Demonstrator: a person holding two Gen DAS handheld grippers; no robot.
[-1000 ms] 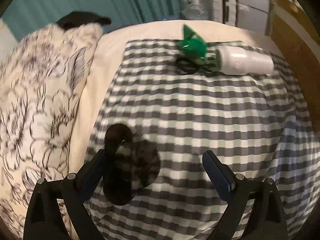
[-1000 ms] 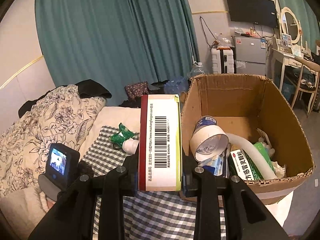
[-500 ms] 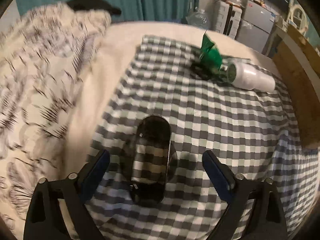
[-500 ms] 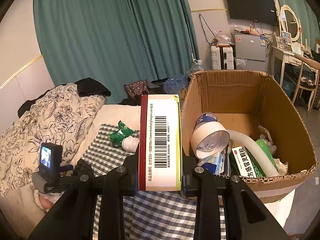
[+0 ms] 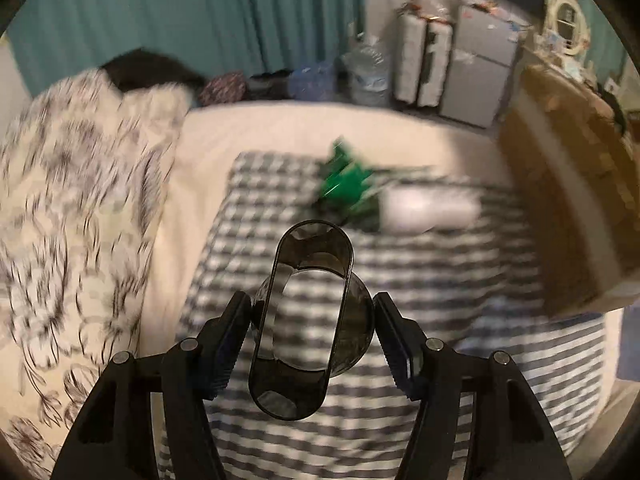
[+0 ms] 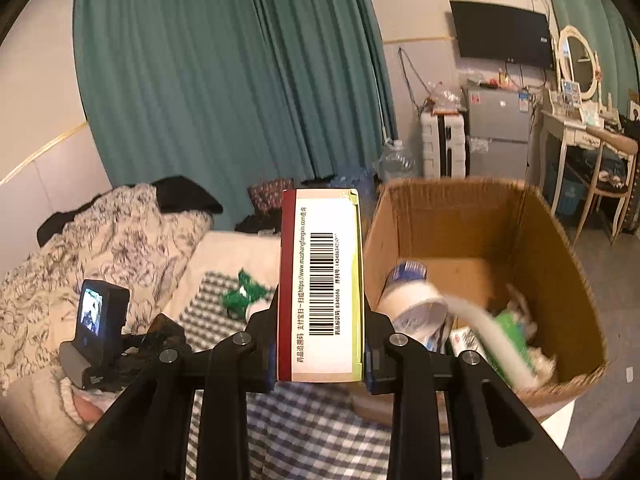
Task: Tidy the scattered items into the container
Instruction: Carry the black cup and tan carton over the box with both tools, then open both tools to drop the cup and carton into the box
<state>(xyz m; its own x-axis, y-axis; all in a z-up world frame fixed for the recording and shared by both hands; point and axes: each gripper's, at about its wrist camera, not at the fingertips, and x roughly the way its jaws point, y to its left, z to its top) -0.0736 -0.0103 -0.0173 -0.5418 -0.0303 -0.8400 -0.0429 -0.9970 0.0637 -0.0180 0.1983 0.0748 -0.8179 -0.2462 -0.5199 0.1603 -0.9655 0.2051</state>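
Grey-checked cloth point(image 5: 420, 280), green packet point(image 5: 346, 184), teal curtain point(image 6: 224, 80)

Cream bed point(image 5: 280, 136) under checked cloth point(image 5: 440, 280), floral quilt point(image 5: 72, 208), cardboard box point(image 6: 560, 264).

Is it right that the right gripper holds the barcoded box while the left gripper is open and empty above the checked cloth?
Not quite. The left gripper is not empty: the left wrist view shows it shut on a dark see-through oval case above the checked cloth. The rest stands: the right gripper holds the barcoded box.
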